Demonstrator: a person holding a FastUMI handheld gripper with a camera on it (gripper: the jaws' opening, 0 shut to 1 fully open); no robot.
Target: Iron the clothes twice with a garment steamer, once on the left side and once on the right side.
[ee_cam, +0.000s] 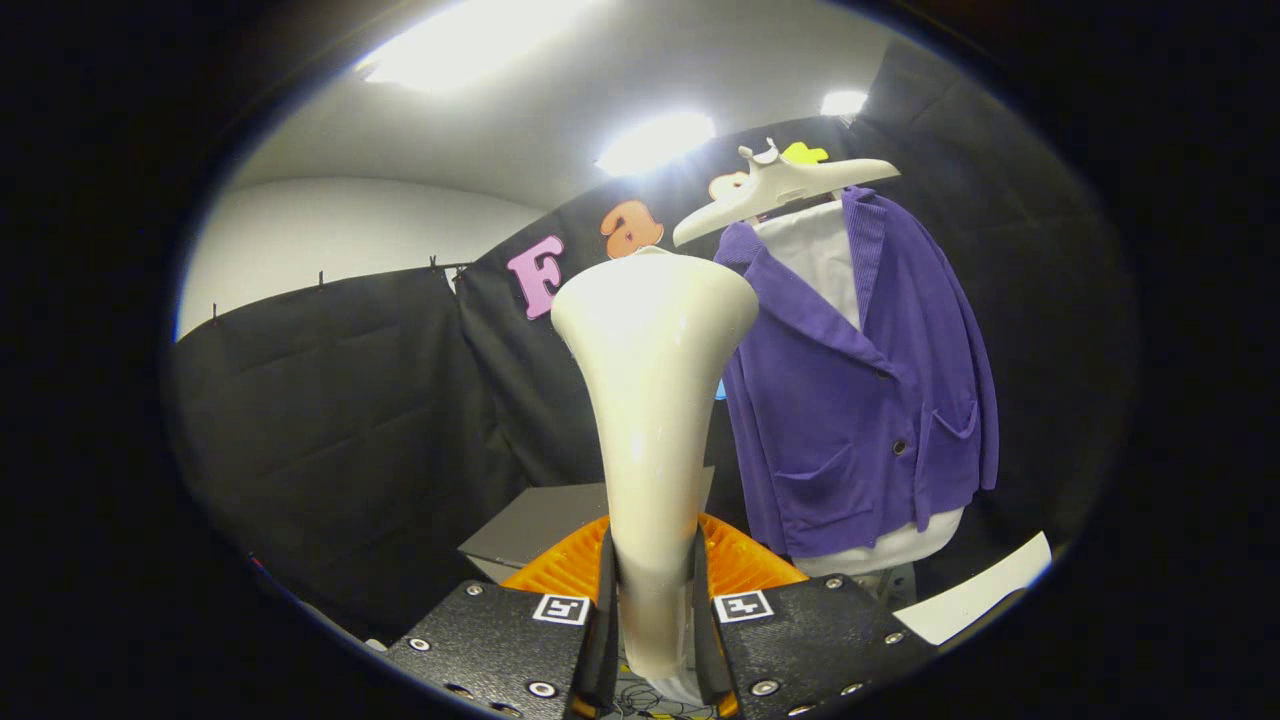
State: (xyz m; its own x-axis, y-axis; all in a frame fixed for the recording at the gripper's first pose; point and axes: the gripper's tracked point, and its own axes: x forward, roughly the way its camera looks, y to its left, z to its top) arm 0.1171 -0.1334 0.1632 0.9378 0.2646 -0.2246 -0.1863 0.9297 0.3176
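We held the gripper (655, 620) clamped on the neck of a cream steamer (650, 400), both fingers pressing it, its flared head upright, while beyond and just to its right a purple jacket (860, 400) hung on a white hanger (780, 185).

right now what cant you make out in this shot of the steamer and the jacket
- Steamer, gripper view: the gripper is shut on its handle; its steam face points away from the camera.
- Purple jacket: its left edge sits behind the steamer head.
- White hanger: its hook is lost in lamp glare.
- Orange part: mostly behind the fingers.
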